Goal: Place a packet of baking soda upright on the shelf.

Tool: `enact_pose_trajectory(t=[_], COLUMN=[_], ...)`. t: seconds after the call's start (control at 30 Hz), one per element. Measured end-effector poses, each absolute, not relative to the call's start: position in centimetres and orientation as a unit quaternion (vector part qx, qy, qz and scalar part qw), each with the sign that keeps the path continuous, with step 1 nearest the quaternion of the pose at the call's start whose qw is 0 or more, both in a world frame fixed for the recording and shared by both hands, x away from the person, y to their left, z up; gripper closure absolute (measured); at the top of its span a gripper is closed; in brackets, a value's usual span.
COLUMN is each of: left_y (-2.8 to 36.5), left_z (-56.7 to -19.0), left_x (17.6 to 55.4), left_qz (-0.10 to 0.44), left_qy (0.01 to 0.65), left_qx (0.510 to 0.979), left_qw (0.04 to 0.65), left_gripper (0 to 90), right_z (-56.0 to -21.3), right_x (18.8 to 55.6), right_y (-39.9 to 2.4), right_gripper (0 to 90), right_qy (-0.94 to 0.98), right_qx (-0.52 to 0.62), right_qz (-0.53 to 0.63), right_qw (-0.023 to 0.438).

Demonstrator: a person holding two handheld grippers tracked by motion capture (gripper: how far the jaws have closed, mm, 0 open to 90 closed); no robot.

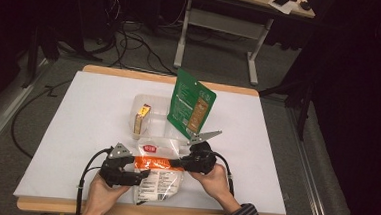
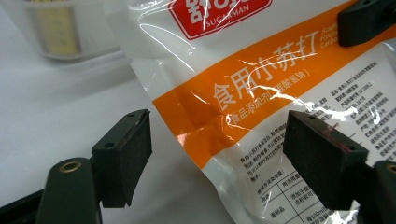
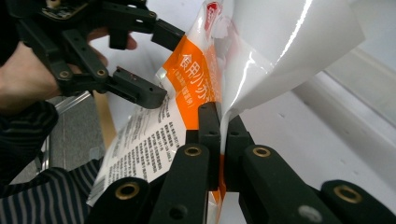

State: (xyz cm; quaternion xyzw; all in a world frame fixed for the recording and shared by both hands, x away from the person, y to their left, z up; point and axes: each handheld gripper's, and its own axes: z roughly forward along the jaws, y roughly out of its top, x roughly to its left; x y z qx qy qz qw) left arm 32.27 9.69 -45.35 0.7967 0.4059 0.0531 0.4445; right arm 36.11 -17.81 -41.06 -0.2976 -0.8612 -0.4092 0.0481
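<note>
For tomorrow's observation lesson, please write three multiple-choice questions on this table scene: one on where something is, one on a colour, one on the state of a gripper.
1. Where is the small yellow box?
A. inside the clear tub
B. on the floor
C. on the green pouch

2. What colour is the band across the white packet?
A. blue
B. orange
C. black

3. What is the right gripper doing?
A. lying on the table
B. hanging open above the tub
C. clamped shut on the packet's edge

Answers:
1 A, the box stands within the tub's walls in the high view.
2 B, the band reads orange in all views.
3 C, the right gripper view shows its jaws pinching the packet, while the left gripper is open around it.
</note>
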Motion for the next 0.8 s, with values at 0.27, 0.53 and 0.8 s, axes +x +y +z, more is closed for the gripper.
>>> enact_pose_trajectory(t=[0.27, 0.53, 0.8], left_y=[10.1, 10.2, 9.2], left_z=[-44.3, -43.6, -43.2], left_x=[32.5, 32.4, 32.5], left_qz=[0.039, 0.02, 0.04], left_qy=[0.389, 0.365, 0.342], left_qx=[0.789, 0.785, 0.802], left_qw=[0.474, 0.5, 0.488], left_gripper=[20.4, 19.2, 22.8], right_z=[-38.9, -37.6, -36.0], right_x=[35.7, 34.8, 34.6], right_y=[-17.8, -18.4, -19.0], right_gripper=[90.0, 90.0, 90.0], right_qy=[-0.865, -0.861, -0.857], right_qx=[-0.271, -0.246, -0.236], right_qz=[-0.422, -0.445, -0.458], right_qw=[0.031, 0.022, -0.004])
